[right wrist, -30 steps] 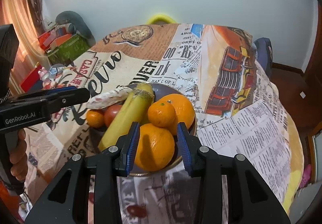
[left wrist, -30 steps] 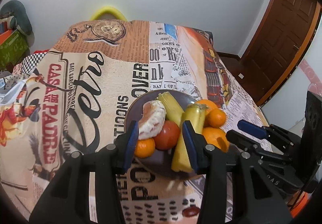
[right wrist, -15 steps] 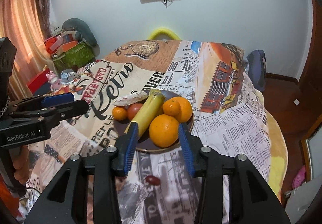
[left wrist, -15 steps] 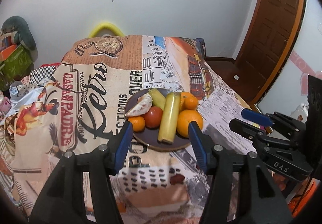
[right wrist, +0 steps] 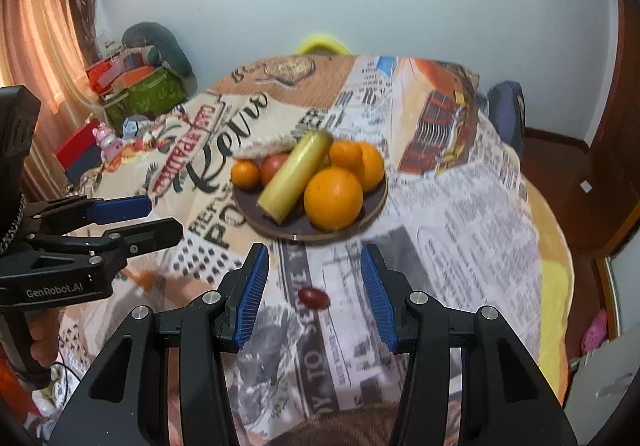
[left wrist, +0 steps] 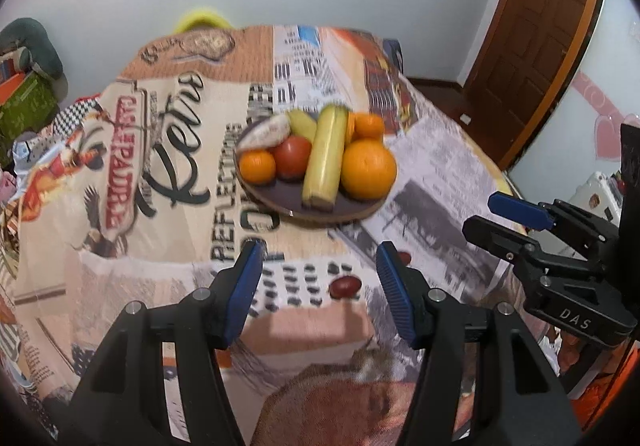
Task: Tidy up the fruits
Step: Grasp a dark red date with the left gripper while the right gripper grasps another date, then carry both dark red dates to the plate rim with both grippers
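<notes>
The left gripper (left wrist: 320,278) and right gripper (right wrist: 314,278) both hold nothing, jaws wide apart, near the plate (left wrist: 280,197) of fruit mid-table.

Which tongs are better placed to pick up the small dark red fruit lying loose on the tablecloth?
Probably right. The small dark red fruit lies nearly centred between the open right tongs; it sits right of centre for the open left tongs.

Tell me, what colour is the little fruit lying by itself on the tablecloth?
Dark red. The little fruit shows best in the right wrist view.
</notes>
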A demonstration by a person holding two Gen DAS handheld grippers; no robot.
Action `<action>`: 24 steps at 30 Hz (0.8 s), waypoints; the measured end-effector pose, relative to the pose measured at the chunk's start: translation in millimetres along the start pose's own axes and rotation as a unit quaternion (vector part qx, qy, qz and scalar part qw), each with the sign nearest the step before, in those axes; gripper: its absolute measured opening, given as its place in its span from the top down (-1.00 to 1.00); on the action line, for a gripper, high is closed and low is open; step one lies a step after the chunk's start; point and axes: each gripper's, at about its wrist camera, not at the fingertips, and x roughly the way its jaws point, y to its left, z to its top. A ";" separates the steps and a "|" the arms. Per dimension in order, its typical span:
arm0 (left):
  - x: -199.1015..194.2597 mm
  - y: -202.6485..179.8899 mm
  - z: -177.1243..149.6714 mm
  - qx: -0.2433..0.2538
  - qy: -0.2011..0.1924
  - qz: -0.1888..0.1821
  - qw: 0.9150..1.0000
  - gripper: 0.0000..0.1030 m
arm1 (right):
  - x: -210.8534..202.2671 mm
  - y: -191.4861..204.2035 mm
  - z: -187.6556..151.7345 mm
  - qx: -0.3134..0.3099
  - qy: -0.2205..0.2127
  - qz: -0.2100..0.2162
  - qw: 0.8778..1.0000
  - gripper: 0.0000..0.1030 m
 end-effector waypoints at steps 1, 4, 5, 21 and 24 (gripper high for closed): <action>6.7 -1.2 -3.9 0.001 0.009 -0.003 1.000 -0.14 | 2.3 -0.6 -3.2 0.001 0.005 0.000 1.000 0.13; 21.3 -5.1 -12.2 0.005 0.026 -0.007 1.000 -0.14 | 9.7 -2.8 -12.3 0.006 0.020 0.001 1.000 0.13; 27.5 -6.2 -15.2 0.005 0.034 -0.013 0.999 -0.11 | 12.7 -3.7 -14.9 0.008 0.025 0.002 1.000 0.14; 83.2 -15.9 -33.1 0.019 0.086 -0.028 0.996 0.44 | 63.2 -7.7 -38.3 0.013 0.089 0.037 0.995 0.32; 84.5 -11.7 -31.5 0.016 0.084 -0.031 0.996 0.52 | 73.5 -6.3 -39.5 0.010 0.099 0.035 0.994 0.42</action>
